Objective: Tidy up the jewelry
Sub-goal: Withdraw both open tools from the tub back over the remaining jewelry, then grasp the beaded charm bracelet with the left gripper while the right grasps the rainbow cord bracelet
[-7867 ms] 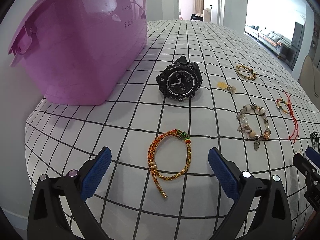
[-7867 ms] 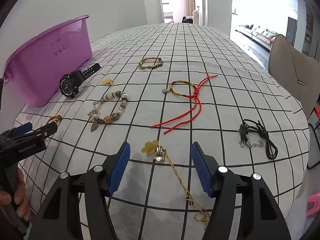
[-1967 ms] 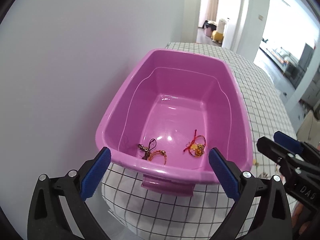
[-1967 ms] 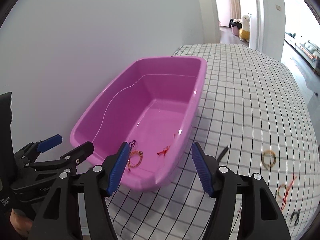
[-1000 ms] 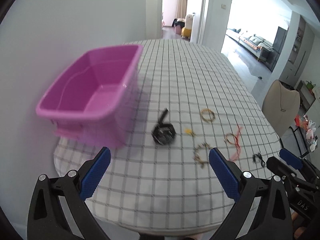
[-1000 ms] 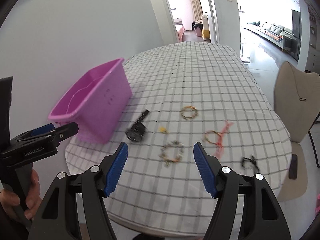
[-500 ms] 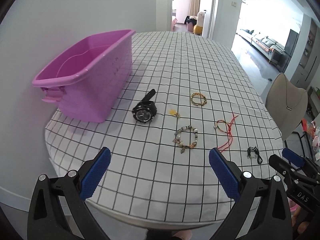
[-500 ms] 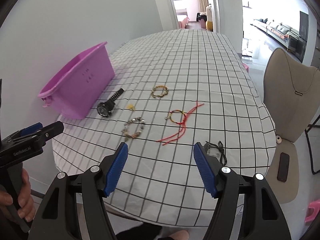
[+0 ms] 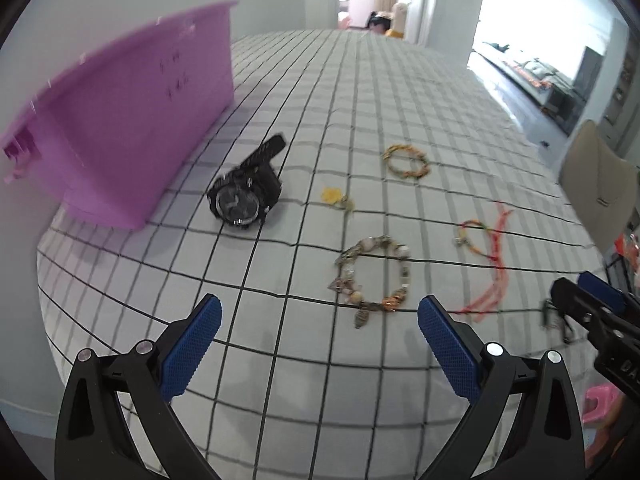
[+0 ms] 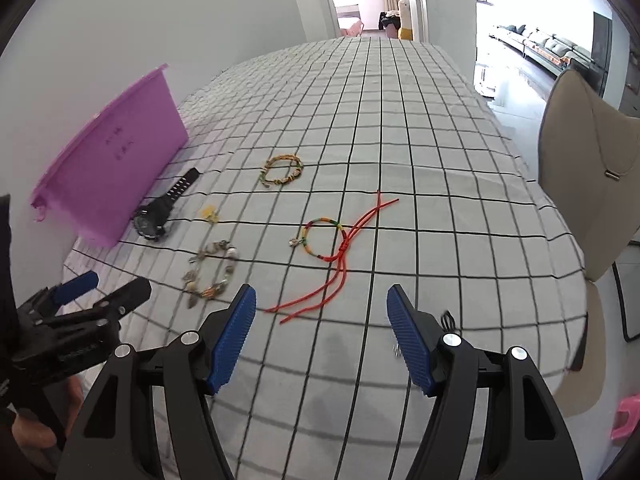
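Jewelry lies spread on a checked tablecloth (image 9: 280, 92). A black watch (image 9: 246, 190) sits beside the purple tub (image 9: 120, 120). Right of it lie a small yellow charm (image 9: 335, 197), a braided bracelet (image 9: 406, 161), a beaded bracelet (image 9: 374, 274) and a red-cord bracelet (image 10: 326, 240). My left gripper (image 9: 318, 330) hangs open and empty, just short of the beaded bracelet. My right gripper (image 10: 322, 330) is open and empty too, near the loose red cord ends. A dark corded necklace (image 10: 446, 318) peeks out behind its right finger.
The purple tub (image 10: 116, 176) stands at the table's left edge, next to a white wall. A beige chair (image 10: 588, 160) is at the table's right side. A pink object (image 10: 626, 416) lies on the floor. The table's near edge curves just below both grippers.
Both grippers have come down and forward toward the table, so the jewelry looks larger and nearer. Their jaws keep the same wide gap, with nothing in them.
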A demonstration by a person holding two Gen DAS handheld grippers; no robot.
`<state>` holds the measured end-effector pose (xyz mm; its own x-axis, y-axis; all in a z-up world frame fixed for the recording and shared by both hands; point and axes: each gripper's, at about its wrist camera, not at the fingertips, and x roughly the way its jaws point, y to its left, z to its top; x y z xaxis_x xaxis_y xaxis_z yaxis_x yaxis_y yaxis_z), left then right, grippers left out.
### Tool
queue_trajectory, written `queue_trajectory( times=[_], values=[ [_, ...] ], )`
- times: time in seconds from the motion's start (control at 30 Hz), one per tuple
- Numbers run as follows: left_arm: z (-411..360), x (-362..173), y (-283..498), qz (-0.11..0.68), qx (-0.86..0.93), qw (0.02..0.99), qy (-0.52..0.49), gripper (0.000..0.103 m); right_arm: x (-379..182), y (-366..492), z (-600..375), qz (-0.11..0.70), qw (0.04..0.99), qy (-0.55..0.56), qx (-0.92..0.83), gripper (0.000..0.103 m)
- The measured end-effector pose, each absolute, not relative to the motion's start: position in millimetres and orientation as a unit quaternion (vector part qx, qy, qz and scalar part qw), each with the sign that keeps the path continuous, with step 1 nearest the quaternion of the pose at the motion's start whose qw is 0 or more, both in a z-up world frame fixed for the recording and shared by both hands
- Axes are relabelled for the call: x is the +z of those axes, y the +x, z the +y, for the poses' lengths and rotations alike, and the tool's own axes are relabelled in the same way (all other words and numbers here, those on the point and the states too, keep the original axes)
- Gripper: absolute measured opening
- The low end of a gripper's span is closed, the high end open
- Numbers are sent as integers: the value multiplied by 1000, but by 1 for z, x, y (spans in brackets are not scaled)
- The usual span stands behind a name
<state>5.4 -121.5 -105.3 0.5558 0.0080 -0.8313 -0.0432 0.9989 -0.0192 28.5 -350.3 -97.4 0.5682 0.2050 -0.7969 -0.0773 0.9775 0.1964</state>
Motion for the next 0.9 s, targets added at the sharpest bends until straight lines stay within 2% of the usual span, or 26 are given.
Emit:
queue_trajectory(
  times=[0.4, 0.9],
  values=[
    [-123, -148, 33, 455, 72, 886, -47, 97, -145, 81, -347, 463, 878, 28, 116, 65],
    [-128, -160, 41, 465, 92, 880, -30, 97, -158, 95, -334, 456, 881, -39, 117, 65]
  ],
)
